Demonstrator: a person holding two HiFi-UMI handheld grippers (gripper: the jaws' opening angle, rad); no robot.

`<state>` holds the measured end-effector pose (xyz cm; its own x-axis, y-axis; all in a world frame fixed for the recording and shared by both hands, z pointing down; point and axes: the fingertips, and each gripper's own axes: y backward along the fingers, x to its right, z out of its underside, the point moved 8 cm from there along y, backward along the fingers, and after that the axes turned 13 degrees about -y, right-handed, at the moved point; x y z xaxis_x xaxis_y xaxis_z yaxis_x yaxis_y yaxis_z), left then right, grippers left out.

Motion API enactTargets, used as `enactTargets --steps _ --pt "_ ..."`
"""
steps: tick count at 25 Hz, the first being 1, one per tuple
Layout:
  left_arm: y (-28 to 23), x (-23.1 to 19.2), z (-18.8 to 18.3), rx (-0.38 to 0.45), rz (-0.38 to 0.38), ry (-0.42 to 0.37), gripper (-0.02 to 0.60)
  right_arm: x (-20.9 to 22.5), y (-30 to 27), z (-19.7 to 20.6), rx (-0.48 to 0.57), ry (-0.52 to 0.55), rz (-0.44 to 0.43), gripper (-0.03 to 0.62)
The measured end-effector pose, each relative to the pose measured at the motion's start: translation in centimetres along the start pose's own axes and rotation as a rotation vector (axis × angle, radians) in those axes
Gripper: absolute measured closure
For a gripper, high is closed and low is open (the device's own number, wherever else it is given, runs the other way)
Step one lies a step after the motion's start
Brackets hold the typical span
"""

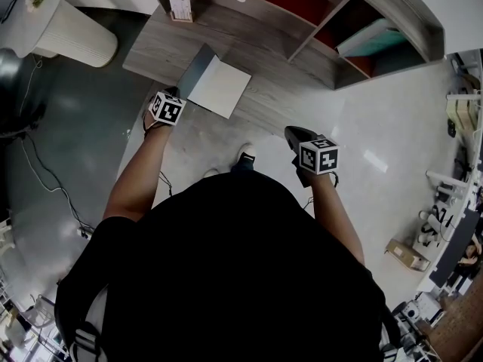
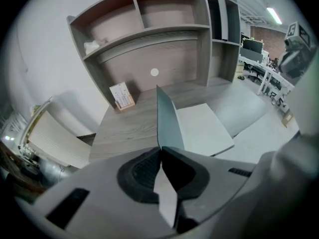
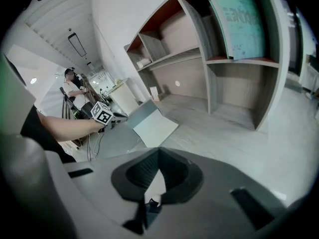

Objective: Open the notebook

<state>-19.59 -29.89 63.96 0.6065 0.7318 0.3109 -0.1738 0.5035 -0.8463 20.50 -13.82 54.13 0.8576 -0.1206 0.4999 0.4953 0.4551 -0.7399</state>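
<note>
The notebook [image 1: 223, 89] lies on the wooden desk [image 1: 162, 44] near its front edge. Its grey-green cover [image 2: 168, 117] stands raised, almost upright, over the white first page [image 2: 203, 128]. My left gripper [image 2: 160, 151] is shut on the cover's near edge, which runs straight into the seam between its jaws. The head view shows that gripper [image 1: 175, 95] at the notebook's left corner. My right gripper [image 1: 295, 133] hovers off the desk over the pale floor, its jaws [image 3: 158, 151] shut with nothing between them. From there the notebook [image 3: 151, 122] shows far off to the left.
A small card stand [image 1: 180, 10] sits at the desk's back. Shelf compartments rise behind it, one holding a teal board [image 3: 238, 19]. A white ribbed cabinet [image 1: 75, 38] stands left of the desk. Cables [image 1: 45, 176] trail on the dark floor. A person [image 3: 72, 89] stands far off.
</note>
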Motion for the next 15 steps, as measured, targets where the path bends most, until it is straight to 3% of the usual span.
enactTargets --steps 15 --pt "-3.3 -2.5 2.7 -0.071 -0.020 0.106 0.558 1.2 0.2 0.1 -0.001 -0.034 0.024 0.594"
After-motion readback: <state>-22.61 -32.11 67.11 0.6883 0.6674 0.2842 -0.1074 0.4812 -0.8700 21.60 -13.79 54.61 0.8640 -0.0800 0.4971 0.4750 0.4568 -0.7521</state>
